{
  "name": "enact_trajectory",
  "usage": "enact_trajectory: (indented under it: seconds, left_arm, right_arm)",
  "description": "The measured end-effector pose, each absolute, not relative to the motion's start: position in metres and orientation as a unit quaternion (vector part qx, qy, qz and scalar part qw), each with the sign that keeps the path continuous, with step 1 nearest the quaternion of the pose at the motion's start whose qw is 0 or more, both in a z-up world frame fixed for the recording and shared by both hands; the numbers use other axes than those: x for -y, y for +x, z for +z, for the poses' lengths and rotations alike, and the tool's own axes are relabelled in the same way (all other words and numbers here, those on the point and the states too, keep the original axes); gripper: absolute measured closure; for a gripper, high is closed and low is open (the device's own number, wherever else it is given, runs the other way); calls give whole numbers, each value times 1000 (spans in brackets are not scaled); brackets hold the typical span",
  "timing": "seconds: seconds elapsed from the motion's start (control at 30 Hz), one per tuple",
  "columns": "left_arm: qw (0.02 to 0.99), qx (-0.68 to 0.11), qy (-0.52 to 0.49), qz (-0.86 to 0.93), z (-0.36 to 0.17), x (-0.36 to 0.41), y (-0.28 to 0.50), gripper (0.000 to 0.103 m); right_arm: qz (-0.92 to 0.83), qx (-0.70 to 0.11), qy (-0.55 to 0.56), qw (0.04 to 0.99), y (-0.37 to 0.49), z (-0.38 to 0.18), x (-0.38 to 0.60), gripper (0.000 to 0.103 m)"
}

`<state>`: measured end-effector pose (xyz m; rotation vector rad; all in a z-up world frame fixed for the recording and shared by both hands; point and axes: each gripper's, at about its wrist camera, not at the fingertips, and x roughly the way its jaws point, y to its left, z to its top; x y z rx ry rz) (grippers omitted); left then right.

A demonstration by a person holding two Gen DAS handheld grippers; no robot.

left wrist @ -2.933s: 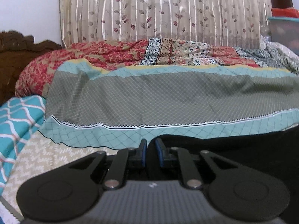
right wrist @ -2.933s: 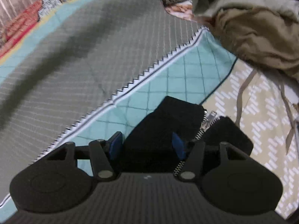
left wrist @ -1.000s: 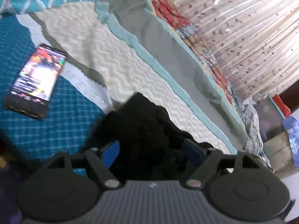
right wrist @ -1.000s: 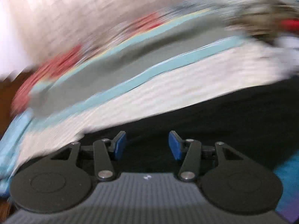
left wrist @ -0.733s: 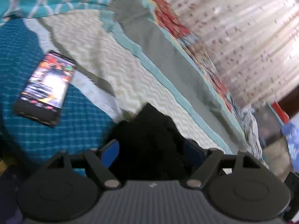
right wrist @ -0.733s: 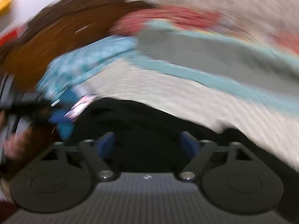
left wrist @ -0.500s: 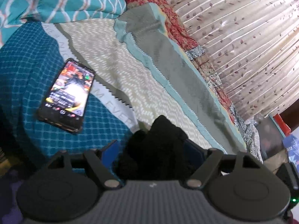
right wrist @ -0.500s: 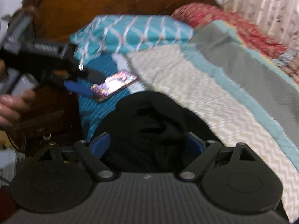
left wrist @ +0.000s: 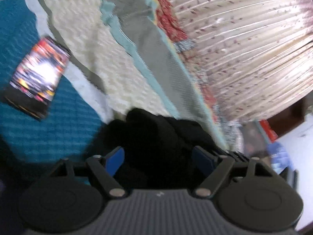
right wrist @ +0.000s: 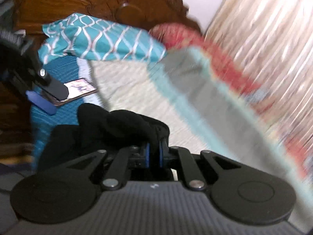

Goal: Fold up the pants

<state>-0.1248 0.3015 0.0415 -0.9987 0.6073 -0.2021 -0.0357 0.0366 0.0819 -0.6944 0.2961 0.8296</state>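
Black pants [left wrist: 156,143] bunched on bed [left wrist: 93,45], between spread fingers of released left gripper [left wrist: 158,158]. Right gripper [right wrist: 153,154] clenched on pants fold, apparently; view blurred. Phone [left wrist: 39,76] lying near, pillow [right wrist: 101,41] beyond, curtain [left wrist: 244,45] behind.

Bed [left wrist: 109,74] is wearing patterned cream, grey and teal bedding; a lit phone [left wrist: 39,76] is lying on the teal patch, black pants [left wrist: 156,143] are bunching up just beside it, a teal pillow [right wrist: 101,43] is sitting against the wooden headboard [right wrist: 93,2].
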Motion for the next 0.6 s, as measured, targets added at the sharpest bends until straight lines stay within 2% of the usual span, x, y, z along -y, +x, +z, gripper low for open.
enact_trajectory:
  seconds: [0.1,0.27,0.37,0.4,0.53,0.57,0.6]
  left_arm:
    - [804,-292,-500,-139,36,-287,-118,17]
    - [768,-321,-527,-171,19,-263,-96,12]
    - [759,-339,-528,-172,11,-253,-77,12]
    - [756,-341,-532,-174,9,-252,-72,8]
    - [767,-315,-535,-164,16,-259,-58,9]
    - [769,-306,-537,-164,19,-263,-56,15]
    - [772,-298,-536,-165,22,-267,-54,28]
  right_arm:
    - [386,-93,-370,840,-48,67,-39,91]
    - [398,-79,-384,829,-60,57,-40,91]
    - [412,-89,-367,829,-66,63,-32,91]
    - [422,-99,-355,828,-66,66,-30,91]
    - [477,-155,-300,811,-70,74,-25,91]
    - [489,-155,-303,803,-76,74,-26,92]
    - [498,-152,-309,796,-82,73,-26,92]
